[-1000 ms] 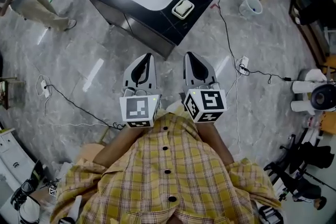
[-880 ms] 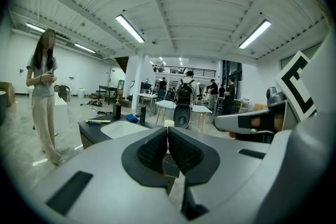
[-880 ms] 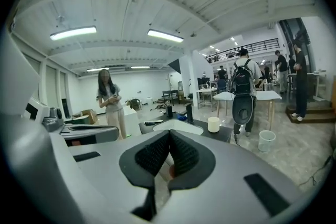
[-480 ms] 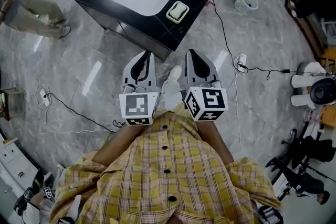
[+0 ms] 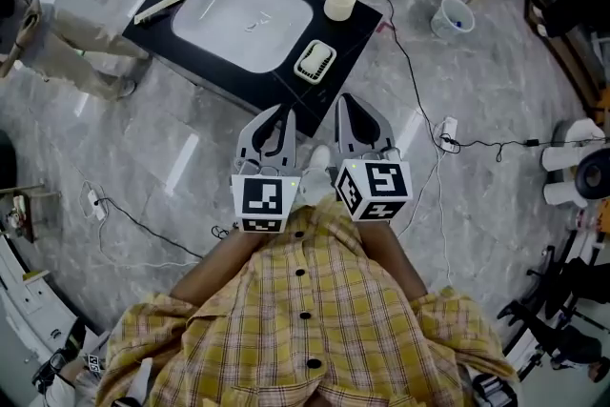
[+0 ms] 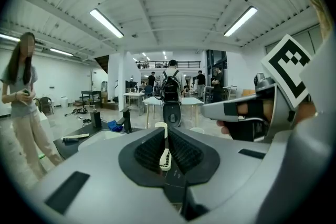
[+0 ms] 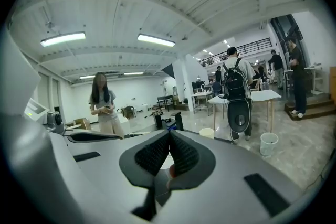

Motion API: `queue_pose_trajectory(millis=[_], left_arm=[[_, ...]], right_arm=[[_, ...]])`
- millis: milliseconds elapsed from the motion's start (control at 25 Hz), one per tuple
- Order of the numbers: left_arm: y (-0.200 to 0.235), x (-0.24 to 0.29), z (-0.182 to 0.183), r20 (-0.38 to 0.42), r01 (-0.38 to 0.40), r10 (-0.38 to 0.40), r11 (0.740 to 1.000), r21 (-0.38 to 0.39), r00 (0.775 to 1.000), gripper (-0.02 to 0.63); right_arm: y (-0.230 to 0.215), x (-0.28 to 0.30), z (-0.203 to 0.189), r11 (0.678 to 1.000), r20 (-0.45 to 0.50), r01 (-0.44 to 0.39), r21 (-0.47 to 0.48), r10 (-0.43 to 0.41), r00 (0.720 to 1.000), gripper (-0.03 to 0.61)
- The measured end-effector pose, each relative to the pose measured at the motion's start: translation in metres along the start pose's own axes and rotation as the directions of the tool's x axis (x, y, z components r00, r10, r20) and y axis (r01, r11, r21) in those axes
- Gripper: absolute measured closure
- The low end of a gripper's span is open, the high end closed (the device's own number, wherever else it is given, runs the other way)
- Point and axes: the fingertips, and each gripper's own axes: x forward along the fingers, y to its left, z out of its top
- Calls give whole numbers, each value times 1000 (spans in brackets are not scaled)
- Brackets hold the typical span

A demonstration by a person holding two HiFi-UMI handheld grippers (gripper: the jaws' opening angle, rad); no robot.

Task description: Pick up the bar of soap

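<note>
Left gripper (image 5: 277, 115) clenched, empty | right gripper (image 5: 348, 106) clenched, empty | bar of soap (image 5: 315, 61) nearer than a second ago

No legible text, brand name, number or sign in any view. Nearest thing to print: black-and-white square markers on the cubes of the left gripper (image 5: 276, 115) and right gripper (image 5: 346, 102), both just on the near side of the black washstand (image 5: 355, 31). These are block patterns, not letters or digits. Items on the washstand are too small to show any label.
</note>
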Motion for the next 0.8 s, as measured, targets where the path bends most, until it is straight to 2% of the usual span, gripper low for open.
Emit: queue_pose_trajectory(millis=[280, 800], left_arm=[[-3, 73, 3, -98, 12, -8, 999, 38, 995, 600], [-14, 164, -12, -242, 18, 5, 996, 91, 970, 514]], right_arm=[[-45, 44, 15, 999, -18, -11, 34, 11, 1000, 560], [-119, 81, 20, 994, -44, -1, 108, 6, 999, 560]])
